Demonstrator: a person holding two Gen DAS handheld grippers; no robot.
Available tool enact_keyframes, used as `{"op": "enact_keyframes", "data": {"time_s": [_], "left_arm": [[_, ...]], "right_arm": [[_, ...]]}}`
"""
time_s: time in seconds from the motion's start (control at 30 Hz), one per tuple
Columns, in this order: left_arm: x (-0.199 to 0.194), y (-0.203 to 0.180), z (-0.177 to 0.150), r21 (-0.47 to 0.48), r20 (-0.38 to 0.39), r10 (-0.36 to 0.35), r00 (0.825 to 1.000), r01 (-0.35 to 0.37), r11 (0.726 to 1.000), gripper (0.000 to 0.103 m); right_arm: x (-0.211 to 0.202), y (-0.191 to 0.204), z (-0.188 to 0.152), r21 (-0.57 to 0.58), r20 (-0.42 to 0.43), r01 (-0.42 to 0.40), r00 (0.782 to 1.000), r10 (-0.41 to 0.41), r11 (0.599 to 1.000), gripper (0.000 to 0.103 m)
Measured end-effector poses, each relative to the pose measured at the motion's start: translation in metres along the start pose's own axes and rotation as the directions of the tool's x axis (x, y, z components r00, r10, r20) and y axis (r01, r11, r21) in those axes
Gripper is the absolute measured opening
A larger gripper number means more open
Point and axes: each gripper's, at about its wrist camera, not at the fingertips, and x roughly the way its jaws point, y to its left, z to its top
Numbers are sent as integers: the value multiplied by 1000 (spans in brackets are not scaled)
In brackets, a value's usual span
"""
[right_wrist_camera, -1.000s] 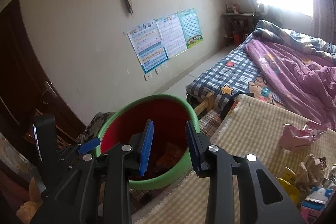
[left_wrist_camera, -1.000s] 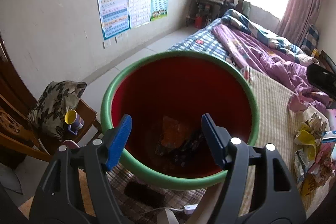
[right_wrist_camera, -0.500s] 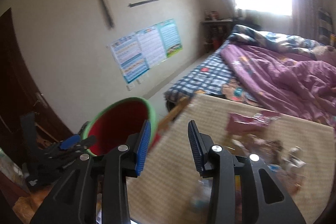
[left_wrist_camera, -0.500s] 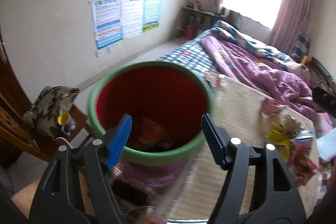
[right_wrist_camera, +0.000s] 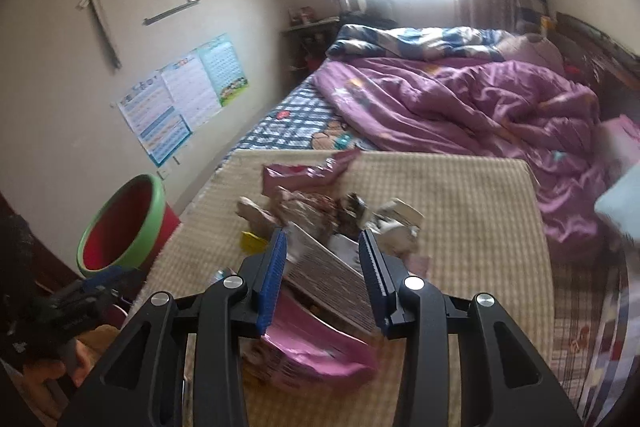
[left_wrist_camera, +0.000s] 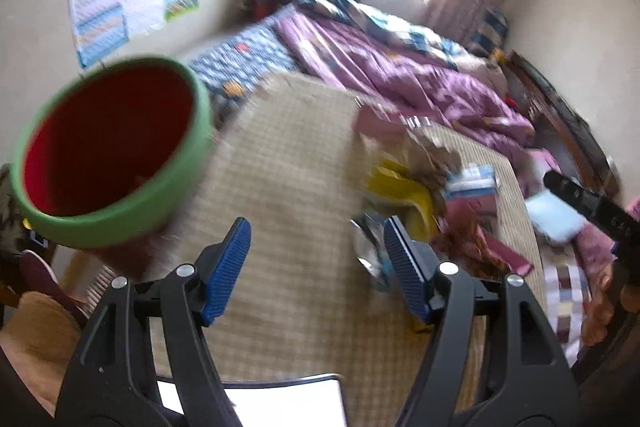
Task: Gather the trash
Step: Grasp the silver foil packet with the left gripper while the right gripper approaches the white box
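Right tongs (right_wrist_camera: 323,269): spread wide and empty, hanging low over the trash pile (right_wrist_camera: 320,215), likely lined up to pick 1 piece.
Nearest piece: a striped grey-brown wrapper (right_wrist_camera: 328,275) lies slanted between the 2 blue pads, not visibly touched by either.
Under the right tongs: a pink bag (right_wrist_camera: 316,347) lies closest to the camera, partly beneath the wrapper.
Left tongs (left_wrist_camera: 318,267): spread and empty, above bare checked mat (left_wrist_camera: 288,163); the view is blurred.
Trash from the left: a shiny crumpled scrap (left_wrist_camera: 370,247) sits just inside the right-hand pad; yellow wrappers (left_wrist_camera: 400,187) and the rest lie beyond, to the right.
Bin: the red bucket with green rim (left_wrist_camera: 112,147) stands off the mat's left edge, mouth open toward the pile, seemingly placed for short carries.
Bin contents: too blurred to tell.
Pile location: heaped mid-mat, on the bed's near end, with the purple quilt (right_wrist_camera: 460,107) behind it.
Judgement: the right side looks closer to a grasp.
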Motion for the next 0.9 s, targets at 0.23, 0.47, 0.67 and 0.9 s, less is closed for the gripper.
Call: {"op": "enact_keyframes", "data": {"time_s": [0.23, 0.47, 0.67, 0.9], "left_arm": [[55, -23, -18, -22, -163, -82, 983, 80, 997, 53], [80, -24, -25, -55, -236, -110, 965, 100, 993, 33], [68, -20, -23, -53, -201, -90, 975, 81, 995, 15], [61, -3, -18, -69, -183, -45, 982, 33, 997, 15]], "right_arm": [[-7, -18, -7, 21, -19, -7, 1000, 7, 1000, 38], [7, -25, -8, 28, -81, -59, 995, 61, 998, 38], [26, -22, -7, -36, -152, -93, 985, 86, 995, 38], [41, -20, -8, -105, -205, -115, 974, 91, 988, 45]]}}
